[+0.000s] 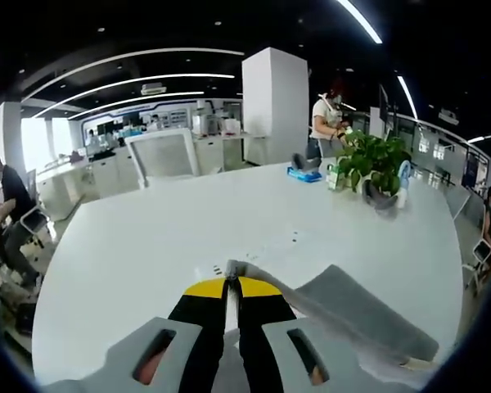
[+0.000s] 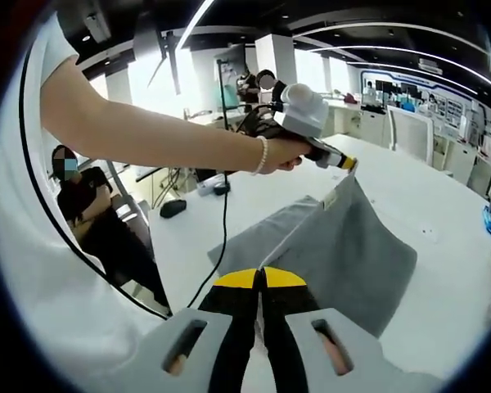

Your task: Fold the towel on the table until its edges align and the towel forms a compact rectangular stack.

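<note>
On the left, the left gripper (image 1: 231,274) has its fingers pressed together on a corner of the grey towel (image 1: 356,315), lifted above the white tabletop (image 1: 147,246); in the right gripper view that corner hangs from it, held up by the person's hand (image 2: 282,155). The cloth drapes limp from the pinch to the tabletop, so it looks soft, light and floppy, best taken at corners or along an edge. On the right, the right gripper (image 2: 260,282) also has its fingers closed, apparently on the near towel edge, though the contact is partly hidden. A potted plant (image 1: 372,168) stands well apart.
</note>
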Demonstrator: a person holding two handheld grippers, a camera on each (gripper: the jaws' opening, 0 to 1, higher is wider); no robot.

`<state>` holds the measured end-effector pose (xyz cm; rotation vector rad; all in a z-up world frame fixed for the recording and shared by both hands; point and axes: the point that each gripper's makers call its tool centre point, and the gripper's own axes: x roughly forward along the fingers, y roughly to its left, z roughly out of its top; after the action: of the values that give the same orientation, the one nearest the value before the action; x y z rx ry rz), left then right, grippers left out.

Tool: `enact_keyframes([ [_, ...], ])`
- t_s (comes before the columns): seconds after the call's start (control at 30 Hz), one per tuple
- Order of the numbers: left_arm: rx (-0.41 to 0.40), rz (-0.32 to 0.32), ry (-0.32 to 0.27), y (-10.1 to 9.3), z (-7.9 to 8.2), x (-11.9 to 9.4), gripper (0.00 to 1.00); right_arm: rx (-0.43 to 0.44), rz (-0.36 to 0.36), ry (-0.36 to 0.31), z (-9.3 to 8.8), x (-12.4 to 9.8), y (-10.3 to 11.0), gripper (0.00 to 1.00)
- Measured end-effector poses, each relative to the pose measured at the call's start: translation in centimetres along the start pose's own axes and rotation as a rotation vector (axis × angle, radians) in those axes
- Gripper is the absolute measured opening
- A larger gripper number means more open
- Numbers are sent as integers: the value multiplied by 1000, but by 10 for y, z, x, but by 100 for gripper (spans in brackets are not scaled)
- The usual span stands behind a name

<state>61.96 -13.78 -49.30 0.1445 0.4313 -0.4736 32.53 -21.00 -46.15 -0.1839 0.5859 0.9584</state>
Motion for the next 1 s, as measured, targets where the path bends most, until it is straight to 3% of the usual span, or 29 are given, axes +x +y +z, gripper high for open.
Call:
enact_keyframes([
  [1.0,-5,-2,7,51,-18,-12,4,-39,80,7,27,55,37,0],
])
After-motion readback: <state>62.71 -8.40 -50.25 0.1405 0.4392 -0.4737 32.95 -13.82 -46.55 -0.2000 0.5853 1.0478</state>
